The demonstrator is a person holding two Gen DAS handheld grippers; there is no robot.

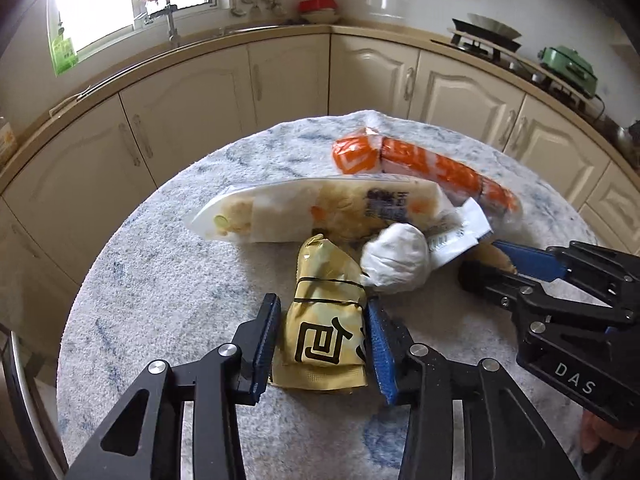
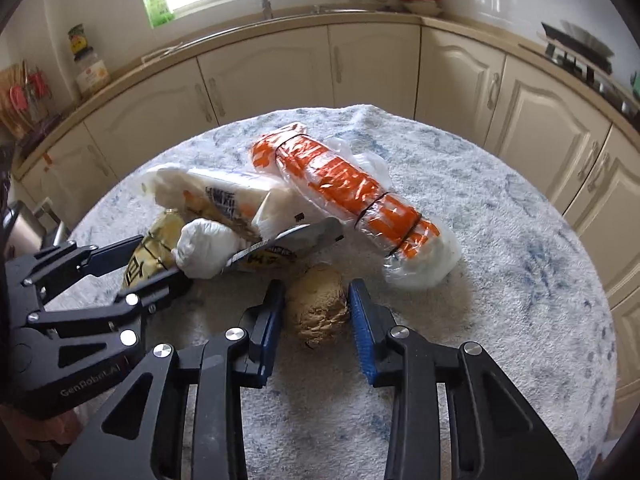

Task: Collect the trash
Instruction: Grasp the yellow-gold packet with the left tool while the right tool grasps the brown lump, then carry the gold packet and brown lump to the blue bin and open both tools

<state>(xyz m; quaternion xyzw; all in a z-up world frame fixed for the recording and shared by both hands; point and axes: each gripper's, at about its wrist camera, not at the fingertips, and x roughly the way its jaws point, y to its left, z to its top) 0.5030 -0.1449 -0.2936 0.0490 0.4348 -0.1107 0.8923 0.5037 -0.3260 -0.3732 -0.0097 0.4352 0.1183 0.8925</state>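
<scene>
A heap of trash lies on a round table with a blue-white fuzzy cloth (image 1: 160,280). My left gripper (image 1: 322,320) straddles a yellow packet bound with black bands (image 1: 324,320); the right pad touches it and a small gap shows at the left pad. My right gripper (image 2: 316,304) straddles a crumpled brown paper ball (image 2: 318,306), with small gaps on both sides. Behind lie a white tied bag (image 1: 394,258), a long white snack bag (image 1: 312,212) and an orange-white plastic roll (image 1: 424,164). The right gripper also shows in the left wrist view (image 1: 486,260).
Cream kitchen cabinets (image 1: 280,80) curve round behind the table, with a sink and tap (image 1: 170,24) under the window and a stove (image 1: 488,44) at the right. A silver wrapper (image 2: 292,240) lies under the white bag. The cloth (image 2: 500,280) continues to the right.
</scene>
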